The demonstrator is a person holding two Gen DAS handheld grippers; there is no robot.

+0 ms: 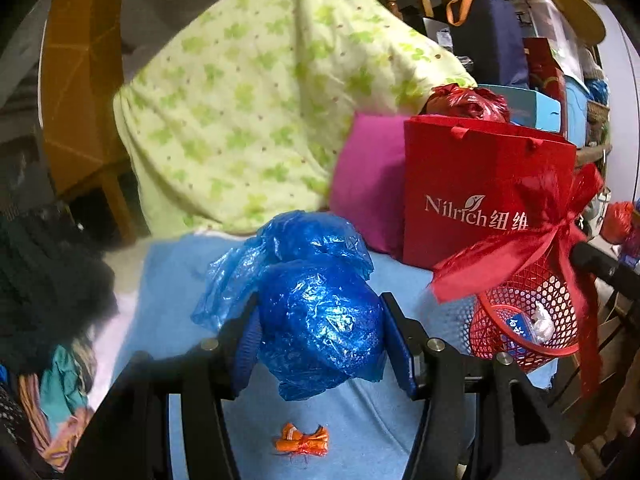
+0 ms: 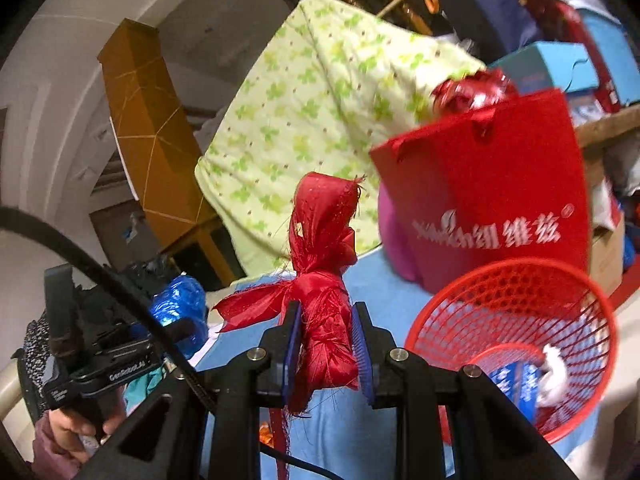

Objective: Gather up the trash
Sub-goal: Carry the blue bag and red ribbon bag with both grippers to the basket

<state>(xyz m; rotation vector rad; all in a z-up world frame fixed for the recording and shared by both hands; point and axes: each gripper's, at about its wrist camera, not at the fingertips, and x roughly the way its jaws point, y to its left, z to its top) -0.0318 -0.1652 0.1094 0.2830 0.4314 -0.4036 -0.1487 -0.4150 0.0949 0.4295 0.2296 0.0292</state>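
My left gripper is shut on a crumpled blue plastic bag and holds it above the light blue bedsheet. My right gripper is shut on a frayed red satin ribbon, which also shows in the left wrist view hanging over the red mesh basket. The basket stands at the right in the right wrist view and holds a blue packet and a white wad. A small orange wrapper lies on the sheet below the left gripper.
A red Nilrich paper bag stands behind the basket, with a pink cushion and a green patterned pillow beside it. Dark clothes pile at the left. Boxes crowd the back right.
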